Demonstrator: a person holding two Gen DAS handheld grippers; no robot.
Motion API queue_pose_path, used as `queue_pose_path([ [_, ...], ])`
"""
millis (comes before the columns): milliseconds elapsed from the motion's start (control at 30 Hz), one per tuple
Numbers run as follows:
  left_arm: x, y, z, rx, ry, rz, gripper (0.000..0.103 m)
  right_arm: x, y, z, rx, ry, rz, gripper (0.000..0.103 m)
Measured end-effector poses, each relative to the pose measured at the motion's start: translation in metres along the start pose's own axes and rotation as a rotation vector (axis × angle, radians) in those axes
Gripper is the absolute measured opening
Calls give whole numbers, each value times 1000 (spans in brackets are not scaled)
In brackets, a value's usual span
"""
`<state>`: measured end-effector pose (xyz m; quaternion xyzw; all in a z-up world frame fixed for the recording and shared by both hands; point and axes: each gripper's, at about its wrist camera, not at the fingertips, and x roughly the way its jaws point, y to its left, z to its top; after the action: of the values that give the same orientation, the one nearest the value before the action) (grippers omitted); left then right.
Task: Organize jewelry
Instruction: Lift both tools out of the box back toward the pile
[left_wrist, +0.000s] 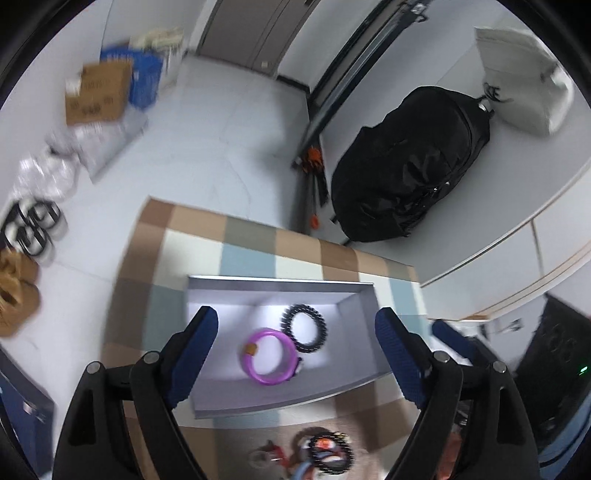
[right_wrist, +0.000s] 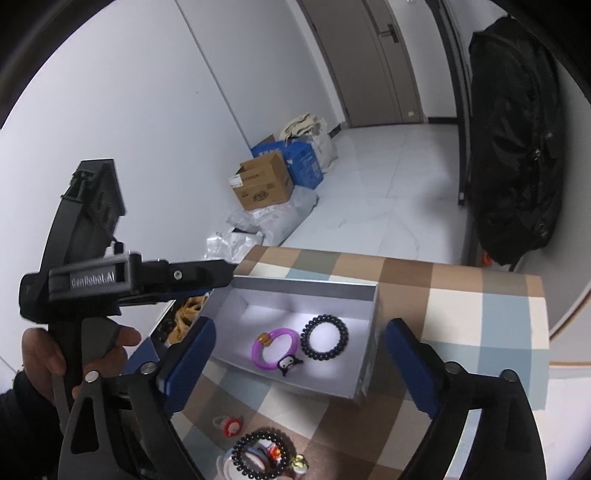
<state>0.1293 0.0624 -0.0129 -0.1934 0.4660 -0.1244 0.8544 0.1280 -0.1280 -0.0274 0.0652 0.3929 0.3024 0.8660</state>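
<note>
A white open box (left_wrist: 280, 282) (right_wrist: 306, 286) sits on a checkered cloth (left_wrist: 251, 236) (right_wrist: 461, 295). Inside lie a purple bracelet (left_wrist: 271, 333) (right_wrist: 258, 356) with a black cartoon charm (right_wrist: 288, 363) and a black beaded bracelet (left_wrist: 322, 334) (right_wrist: 306, 339). My left gripper (left_wrist: 296, 313) hovers above the box, open and empty. My right gripper (right_wrist: 301, 325) is also open and empty, its fingers framing the box from the near side. A loose pile of jewelry (left_wrist: 325, 452) (right_wrist: 262, 454) lies on the cloth in front of the box, with a red and white ring (right_wrist: 231, 424) beside it.
A person's hand (right_wrist: 37, 354) grips the left gripper's handle (right_wrist: 92, 280) left of the box. A black backpack (left_wrist: 413, 166) (right_wrist: 517, 147) leans on a white counter (left_wrist: 517, 206). Cardboard box (right_wrist: 264, 181), blue box (right_wrist: 303, 162), plastic bags (right_wrist: 258, 225) and shoes (left_wrist: 33, 229) line the floor.
</note>
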Motion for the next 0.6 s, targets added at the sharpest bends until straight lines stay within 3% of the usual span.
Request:
queue_pose_path([
  [33, -5, -3, -4, 26, -30, 23, 84, -4, 0, -2, -4, -16, -6, 103],
  [233, -24, -16, -21, 107, -165, 135, 84, -26, 5, -10, -1, -86, -21, 103],
  [467, -38, -22, -39, 117, -215, 194, 84, -48, 10, -20, -5, -135, -48, 103],
  [600, -50, -25, -50, 112, -254, 220, 93, -58, 11, -29, -7, -137, -65, 103],
])
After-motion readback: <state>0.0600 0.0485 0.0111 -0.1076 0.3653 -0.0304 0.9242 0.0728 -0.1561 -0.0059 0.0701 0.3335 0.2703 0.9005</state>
